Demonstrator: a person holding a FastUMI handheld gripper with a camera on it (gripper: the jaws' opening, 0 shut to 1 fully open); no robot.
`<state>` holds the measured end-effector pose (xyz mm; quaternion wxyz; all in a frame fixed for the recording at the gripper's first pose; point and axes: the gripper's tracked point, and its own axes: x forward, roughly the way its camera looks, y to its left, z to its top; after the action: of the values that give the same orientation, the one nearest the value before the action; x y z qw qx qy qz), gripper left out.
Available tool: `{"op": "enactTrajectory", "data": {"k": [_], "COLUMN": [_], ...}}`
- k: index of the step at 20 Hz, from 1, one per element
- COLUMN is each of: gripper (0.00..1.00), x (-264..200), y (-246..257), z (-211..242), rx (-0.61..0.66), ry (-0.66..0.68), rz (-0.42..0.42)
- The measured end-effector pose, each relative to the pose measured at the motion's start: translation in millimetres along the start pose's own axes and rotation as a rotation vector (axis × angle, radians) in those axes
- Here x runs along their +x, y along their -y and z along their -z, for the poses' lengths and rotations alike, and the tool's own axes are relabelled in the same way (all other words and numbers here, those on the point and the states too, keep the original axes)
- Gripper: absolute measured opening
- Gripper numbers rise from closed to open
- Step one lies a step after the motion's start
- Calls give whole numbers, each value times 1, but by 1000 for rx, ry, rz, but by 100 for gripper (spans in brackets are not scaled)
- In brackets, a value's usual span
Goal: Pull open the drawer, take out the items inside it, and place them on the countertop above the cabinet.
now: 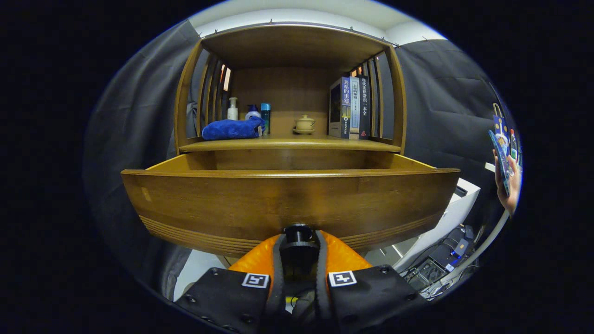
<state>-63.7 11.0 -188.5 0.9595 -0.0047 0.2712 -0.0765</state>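
Cabinet drawer (290, 199) knob (298, 231) between jaws

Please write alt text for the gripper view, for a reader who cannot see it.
The gripper has its orange fingers shut on the black knob of a wooden drawer, which is pulled open. On the countertop above stand a blue cloth, bottles, a lidded cup and books.
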Motion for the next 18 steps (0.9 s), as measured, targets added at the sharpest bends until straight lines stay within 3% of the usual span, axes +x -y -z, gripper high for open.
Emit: {"op": "enactTrajectory", "data": {"k": [11, 15, 18], "gripper": [33, 47, 58], "x": [-22, -22, -25], "y": [1, -1, 5], "z": [17, 16, -1], "rx": [3, 25, 22], "ry": [-39, -10, 46], "rz": [4, -34, -16]}}
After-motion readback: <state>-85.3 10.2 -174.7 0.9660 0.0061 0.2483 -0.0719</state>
